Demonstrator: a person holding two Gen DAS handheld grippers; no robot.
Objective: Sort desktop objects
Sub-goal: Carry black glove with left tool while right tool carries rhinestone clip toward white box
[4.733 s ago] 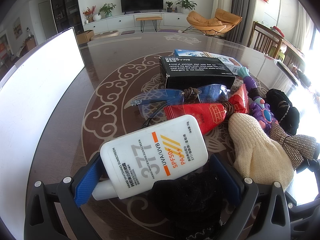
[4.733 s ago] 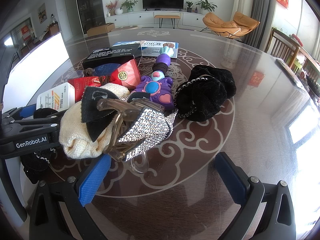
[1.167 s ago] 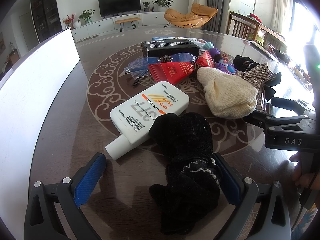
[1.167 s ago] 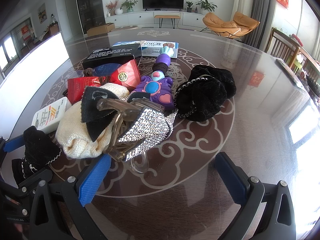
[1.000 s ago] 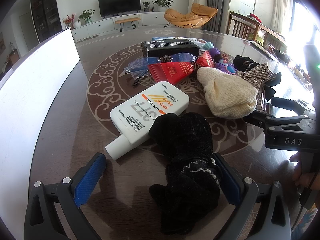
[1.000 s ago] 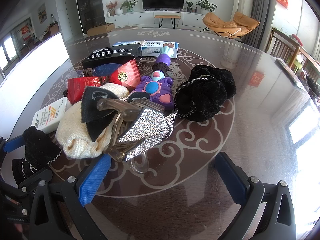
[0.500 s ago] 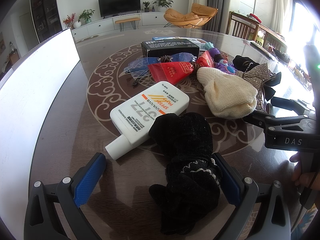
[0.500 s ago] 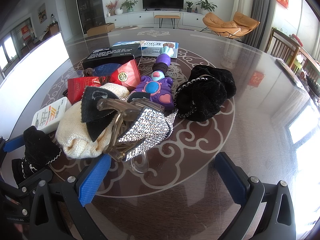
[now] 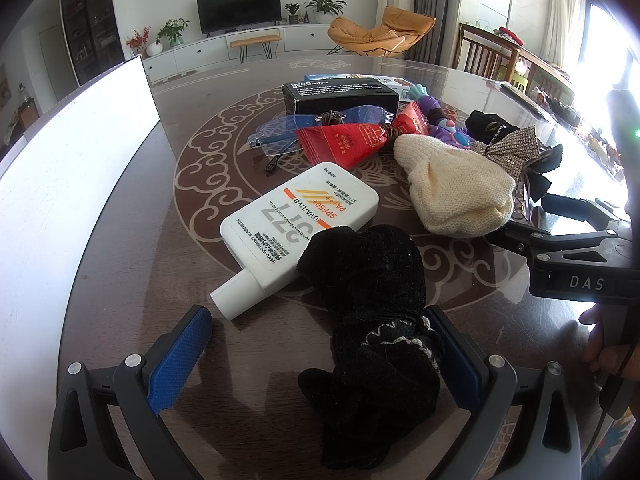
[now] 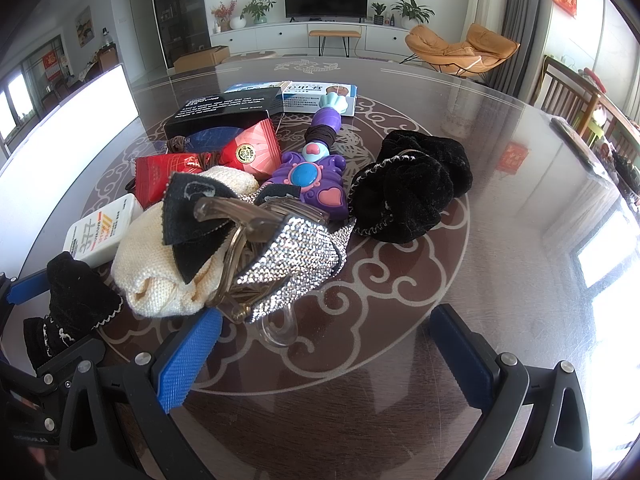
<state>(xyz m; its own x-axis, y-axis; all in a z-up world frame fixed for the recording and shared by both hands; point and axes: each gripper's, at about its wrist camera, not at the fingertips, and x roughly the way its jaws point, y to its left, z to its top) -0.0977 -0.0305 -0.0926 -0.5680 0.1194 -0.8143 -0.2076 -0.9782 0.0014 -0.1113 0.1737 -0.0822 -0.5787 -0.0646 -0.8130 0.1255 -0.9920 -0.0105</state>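
Note:
My left gripper (image 9: 320, 360) is open low over the dark patterned table (image 9: 120, 280). A black velvet scrunchie (image 9: 372, 320) lies between its blue pads, close to the right one. Just beyond lies a white sunscreen bottle (image 9: 300, 232), then a cream knit piece (image 9: 452, 196), a red packet (image 9: 344, 144) and blue glasses (image 9: 288, 128). My right gripper (image 10: 324, 356) is open, with bare table between its fingers. Right in front of its left pad sits a rhinestone bow clip (image 10: 292, 256). Behind that are a purple toy (image 10: 316, 176) and a second black scrunchie (image 10: 412, 192).
A black box (image 9: 340, 94) and a blue-white box (image 10: 316, 94) lie at the far end of the pile. A tall white panel (image 9: 60, 200) runs along the table's left side. The table's right half (image 10: 520, 220) holds only reflections. A person's fingers (image 9: 608, 352) grip the right tool.
Since 4.7 s ago my left gripper has drawn back from the sunscreen bottle, so the black scrunchie now sits between its fingers. Over the last second nothing has moved.

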